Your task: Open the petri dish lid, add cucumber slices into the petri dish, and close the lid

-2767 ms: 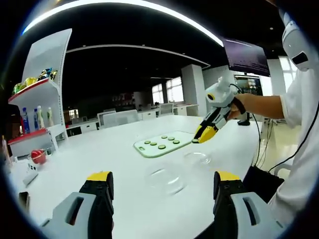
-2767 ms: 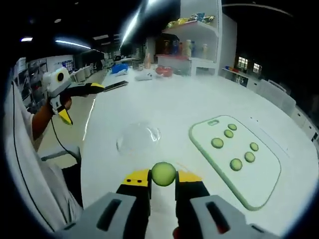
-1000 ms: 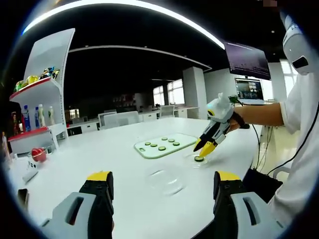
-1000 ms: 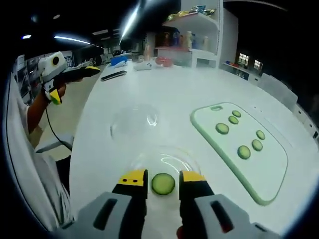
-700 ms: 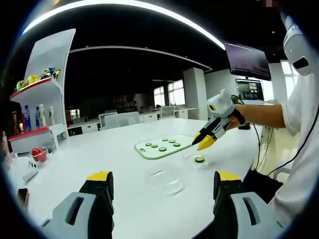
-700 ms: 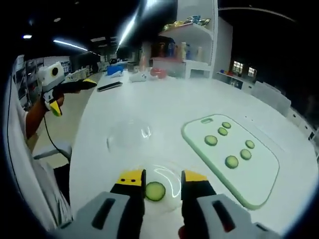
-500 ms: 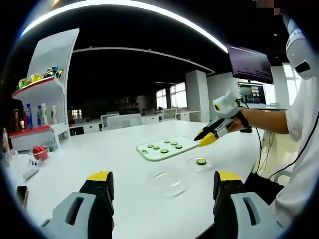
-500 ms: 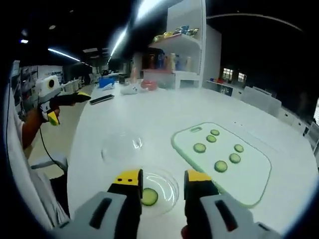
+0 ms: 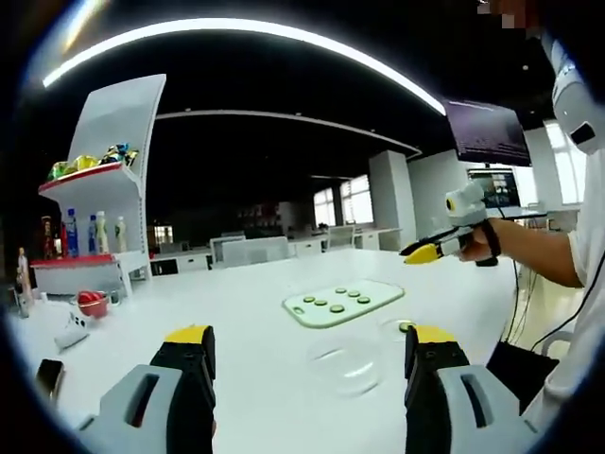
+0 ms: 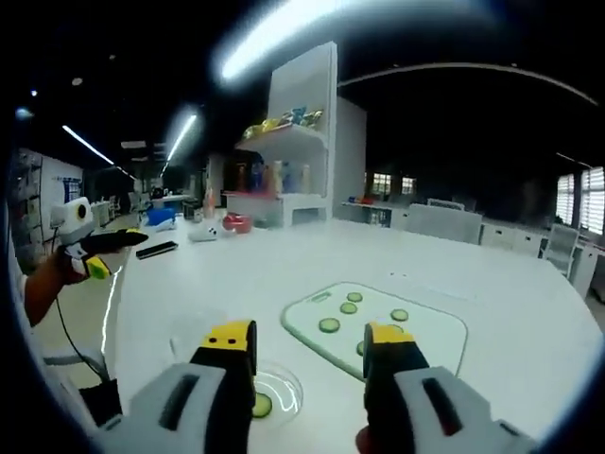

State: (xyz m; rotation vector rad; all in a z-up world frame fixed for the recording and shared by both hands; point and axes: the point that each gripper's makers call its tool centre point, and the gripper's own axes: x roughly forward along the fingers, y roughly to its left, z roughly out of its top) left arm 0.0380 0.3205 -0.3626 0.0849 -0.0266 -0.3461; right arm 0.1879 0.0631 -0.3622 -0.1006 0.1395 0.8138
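Cucumber slices (image 9: 333,302) lie in two short rows on a pale green cutting board (image 9: 344,303), the landmark in the left gripper view, which rests flat on the white surface (image 9: 236,322). Nearer the camera than the board sits the clear petri dish lid (image 9: 346,365), apart from the board and between the view's own jaws. To the right of the lid and just off the board's near right corner stands the petri dish (image 9: 405,328), partly hidden behind the right jaw, with one cucumber slice inside. The left gripper (image 9: 307,378) holds its jaws wide with nothing between them. Above and right of the board, the right gripper (image 9: 423,253) hangs in the air in a person's hand, well clear of the surface; from here one cannot tell how far its jaws are parted. Far left of the board stands a white shelf unit (image 9: 99,189) with bottles. In the right gripper view, the cutting board (image 10: 435,331) lies beyond the jaws with slices (image 10: 329,324) on it, some hidden by the right jaw. The right gripper (image 10: 310,352) has its jaws wide and bare. Left of the board and close to the left jaw, the petri dish (image 10: 282,392) holds its single slice. The lid (image 10: 194,329) lies farther left of the board, faint. Well left of it, the left gripper (image 10: 121,242) is held over the surface edge.
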